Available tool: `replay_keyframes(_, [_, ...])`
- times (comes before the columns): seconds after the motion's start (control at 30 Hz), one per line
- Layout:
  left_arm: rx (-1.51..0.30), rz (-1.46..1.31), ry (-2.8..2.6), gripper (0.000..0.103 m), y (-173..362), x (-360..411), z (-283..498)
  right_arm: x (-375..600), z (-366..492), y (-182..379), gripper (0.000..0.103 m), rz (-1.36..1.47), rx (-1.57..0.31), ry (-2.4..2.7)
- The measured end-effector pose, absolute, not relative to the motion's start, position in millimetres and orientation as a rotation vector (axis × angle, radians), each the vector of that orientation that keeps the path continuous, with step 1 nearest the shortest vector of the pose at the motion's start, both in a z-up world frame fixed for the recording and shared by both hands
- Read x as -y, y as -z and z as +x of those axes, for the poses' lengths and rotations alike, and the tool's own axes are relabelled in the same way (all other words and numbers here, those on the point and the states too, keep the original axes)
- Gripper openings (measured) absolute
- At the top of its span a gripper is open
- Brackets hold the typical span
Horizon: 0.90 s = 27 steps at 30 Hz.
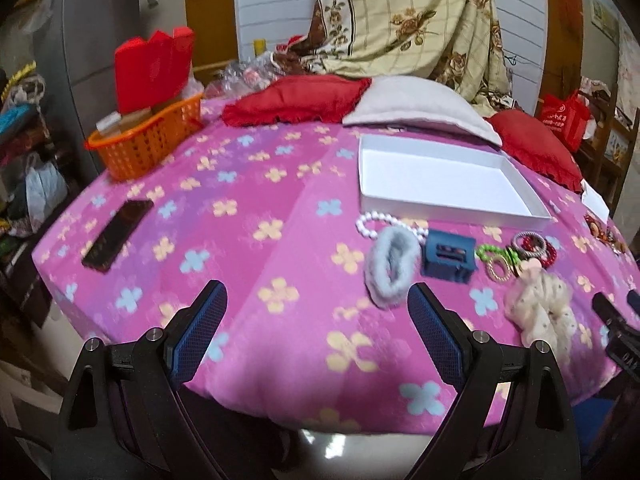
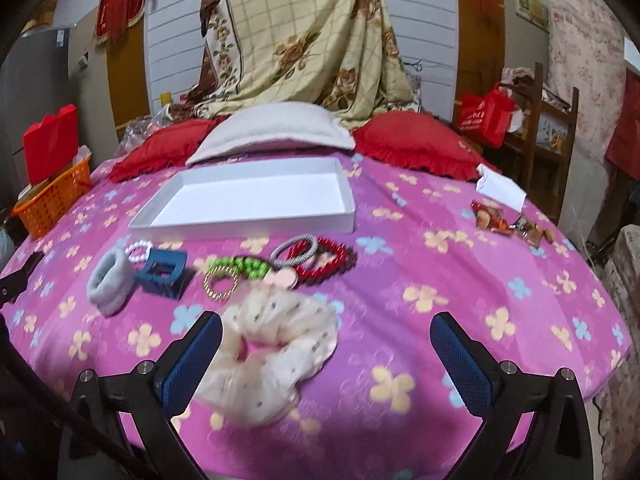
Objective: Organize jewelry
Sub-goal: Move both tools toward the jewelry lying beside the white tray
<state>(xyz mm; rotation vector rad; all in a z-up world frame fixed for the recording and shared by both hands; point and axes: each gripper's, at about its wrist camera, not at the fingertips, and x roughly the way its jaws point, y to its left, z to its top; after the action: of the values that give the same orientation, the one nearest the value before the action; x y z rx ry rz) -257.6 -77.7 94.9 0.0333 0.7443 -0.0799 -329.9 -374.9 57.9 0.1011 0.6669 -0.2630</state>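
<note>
both grippers' fingers [image 2: 464,360] wide apart, empty; white box [image 2: 256,224] long axis left-right, open side up

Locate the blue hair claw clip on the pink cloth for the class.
In both wrist views the blue hair claw clip sits in front of the white tray, between the grey scrunchie and the green bead bracelet.

both views are evenly and softly lit indoors, colours saturated on the pink cloth [image 1: 248,240]. strong fisheye bending curves the room, with black vignette at 10 and 2 o'clock corners. slight motion blur smears the cream scrunchie [image 2: 272,356] at 6 o'clock. a pale glare patch sits at 6 o'clock in the left view.
</note>
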Motion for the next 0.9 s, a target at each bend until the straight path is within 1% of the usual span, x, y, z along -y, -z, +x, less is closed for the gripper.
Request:
replay_keyframes(0.3, [-0.774, 0.035, 0.056, 0.092, -88, 75, -276, 357, -343, -61, 0.103, 0.098, -0.67, 0.235])
replay_keyframes(0.5, [-0.738, 0.07, 0.02, 0.092, -95, 72, -287, 349, -349, -64, 0.103, 0.094, -0.666, 0.22])
replay_keyframes(0.9, [-0.785, 0.133, 0.048, 0.092, -86, 81, -287, 348, -349, -57, 0.103, 0.097, -0.688, 0.204])
